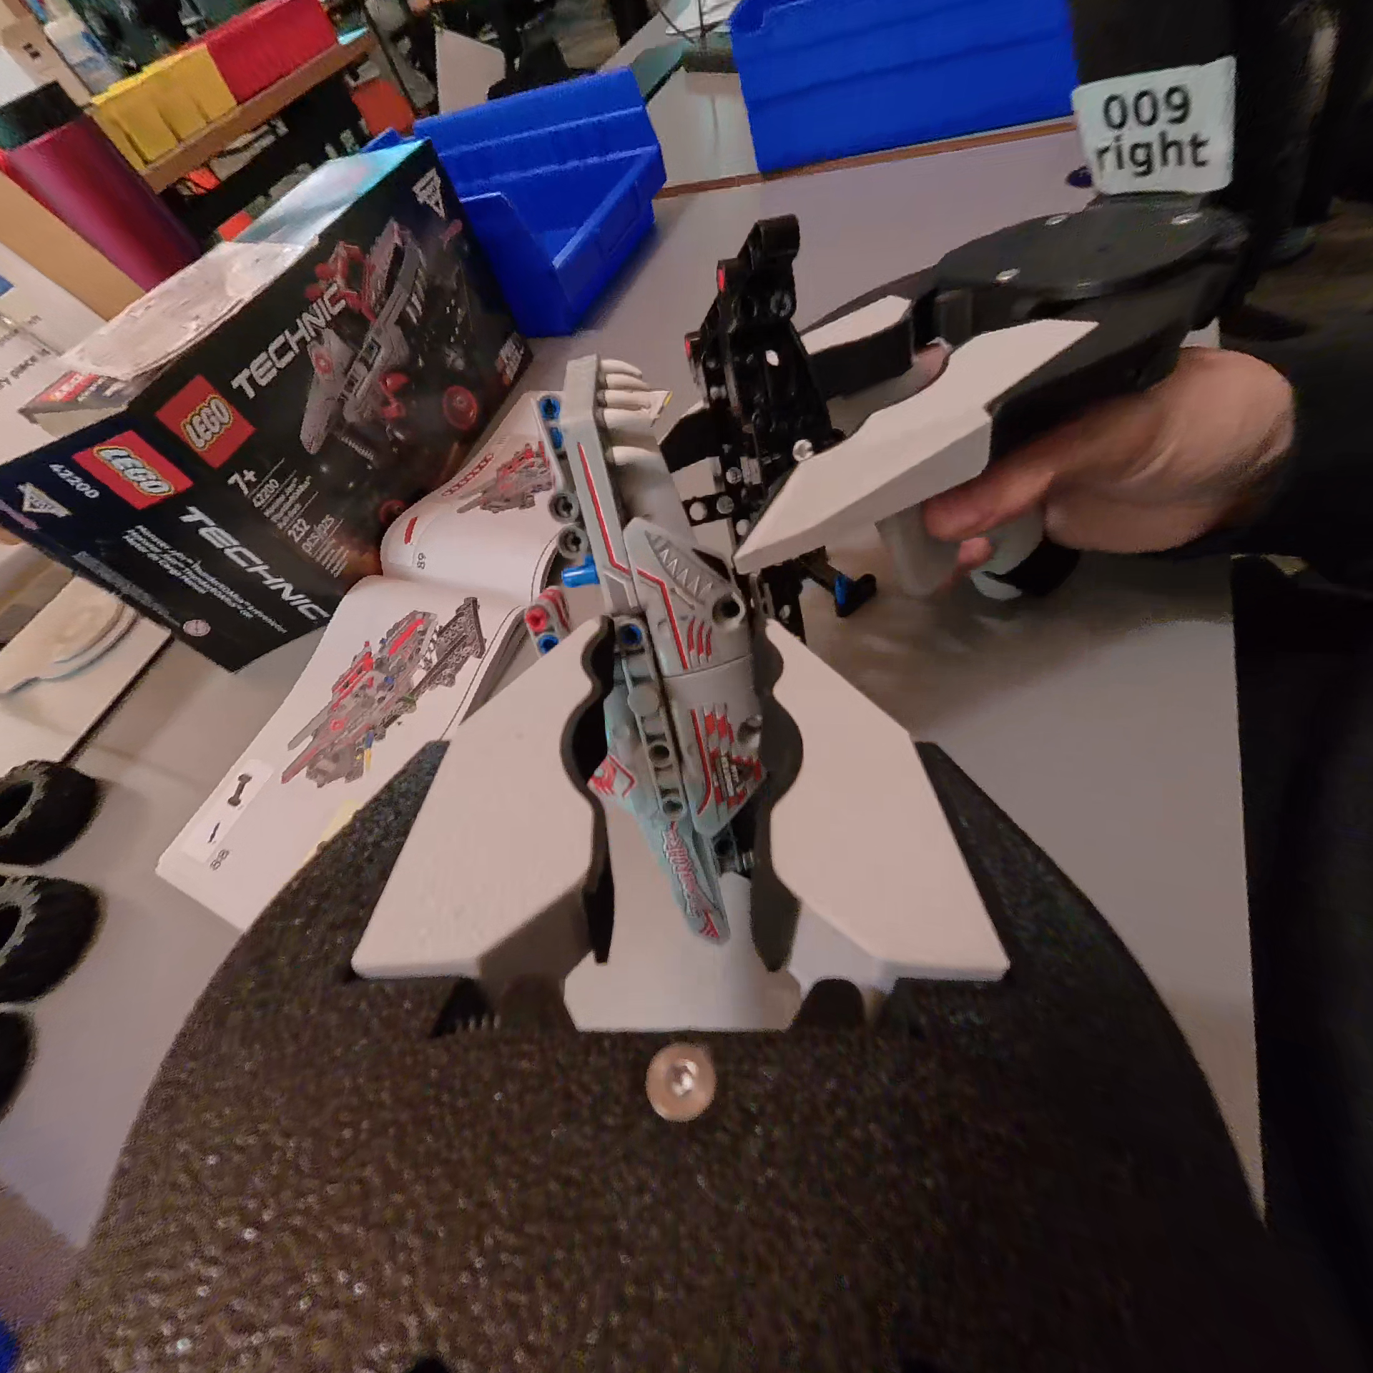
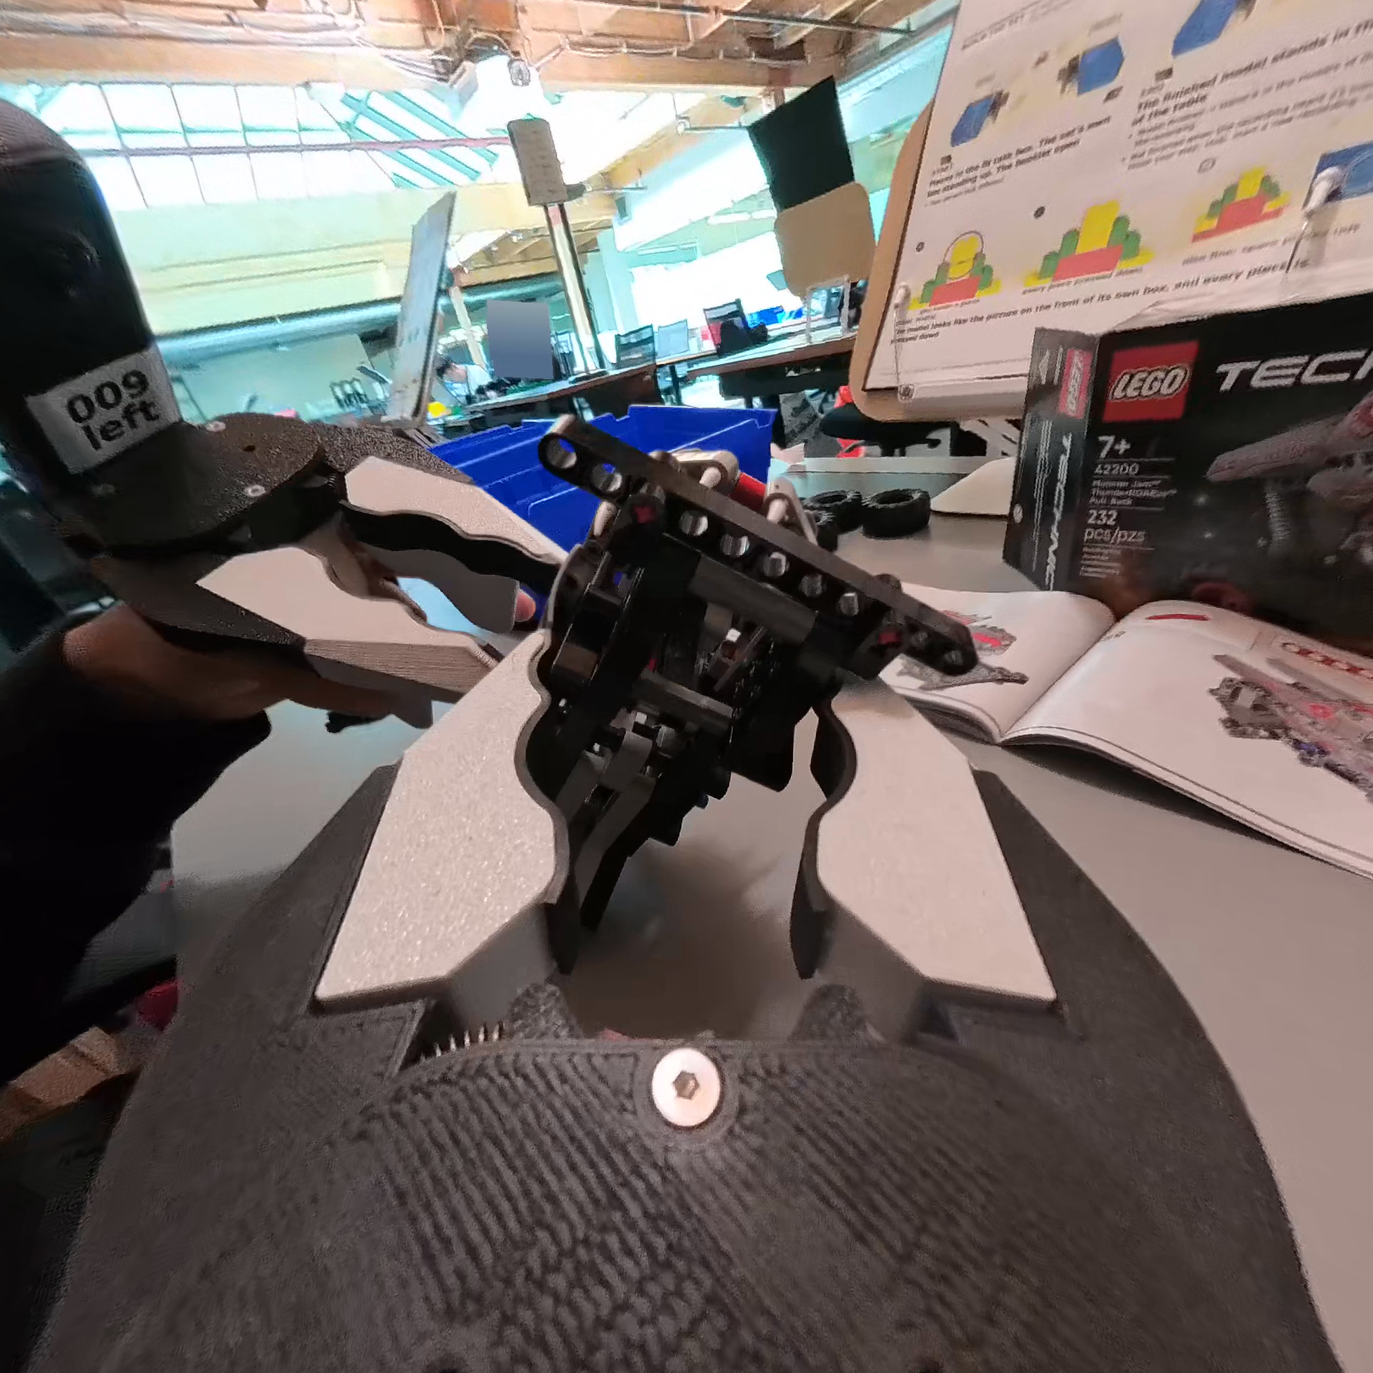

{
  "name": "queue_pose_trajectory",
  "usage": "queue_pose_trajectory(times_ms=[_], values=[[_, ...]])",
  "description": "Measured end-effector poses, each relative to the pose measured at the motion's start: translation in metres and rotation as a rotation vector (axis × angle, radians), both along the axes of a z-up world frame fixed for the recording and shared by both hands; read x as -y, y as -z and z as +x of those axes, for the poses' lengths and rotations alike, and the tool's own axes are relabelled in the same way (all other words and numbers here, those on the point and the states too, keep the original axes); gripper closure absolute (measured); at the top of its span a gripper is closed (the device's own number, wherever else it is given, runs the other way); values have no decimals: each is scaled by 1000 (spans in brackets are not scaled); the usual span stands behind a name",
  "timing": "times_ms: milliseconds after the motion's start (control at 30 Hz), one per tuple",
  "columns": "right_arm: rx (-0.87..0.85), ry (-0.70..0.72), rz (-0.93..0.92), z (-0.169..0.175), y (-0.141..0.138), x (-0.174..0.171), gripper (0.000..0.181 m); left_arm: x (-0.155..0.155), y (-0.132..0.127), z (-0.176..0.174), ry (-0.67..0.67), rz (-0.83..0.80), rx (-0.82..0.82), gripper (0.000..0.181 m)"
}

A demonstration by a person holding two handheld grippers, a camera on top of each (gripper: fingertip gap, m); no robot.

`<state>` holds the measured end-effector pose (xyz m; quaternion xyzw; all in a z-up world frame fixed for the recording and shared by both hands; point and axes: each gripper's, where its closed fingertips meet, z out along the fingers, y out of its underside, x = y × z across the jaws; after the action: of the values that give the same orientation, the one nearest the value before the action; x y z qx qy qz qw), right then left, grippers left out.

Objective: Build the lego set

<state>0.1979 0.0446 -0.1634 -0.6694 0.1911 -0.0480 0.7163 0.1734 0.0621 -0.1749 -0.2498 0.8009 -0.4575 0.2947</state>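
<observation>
Above the tabletop, mid-span, both sub-assemblies are held in the air. Left gripper: fingers closed on the grey shark-printed body shell, long axis running away from the camera and tilted up. Right gripper: fingers closed on the black chassis frame, its long beam lying crosswise and sloping down to the right. The frame sits just beyond and right of the shell's far end, near or touching; contact cannot be confirmed. Open instruction booklet and set box lie toward the far left edge, loose tyres at the left edge. Likely step: mate shell onto frame, which calls for bringing the two long axes parallel.
</observation>
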Motion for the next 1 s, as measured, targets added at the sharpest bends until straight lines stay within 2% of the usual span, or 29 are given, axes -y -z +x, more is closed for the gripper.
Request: queue_pose_trajectory(times_ms=[167,300,467,600,800,1000], values=[[191,23,-88,-16,-8,-4,116,-1,-5,-2,-48,-26,37,144],[264,50,-113,-23,-13,-3,116,1,-8,-7,-37,-164,58,146],[456,13,-122,-36,-19,-6,120,-3,-10,-14,97,-342,126,147],[435,-52,-121,-41,-12,-4,108,-7,-11,-20,188,-395,173,147],[248,-211,-105,-50,6,-4,96,-14,-11,-31,308,-423,213,147],[256,-380,-123,-57,6,-24,96,-20,-8,-34,367,-442,188,147]])
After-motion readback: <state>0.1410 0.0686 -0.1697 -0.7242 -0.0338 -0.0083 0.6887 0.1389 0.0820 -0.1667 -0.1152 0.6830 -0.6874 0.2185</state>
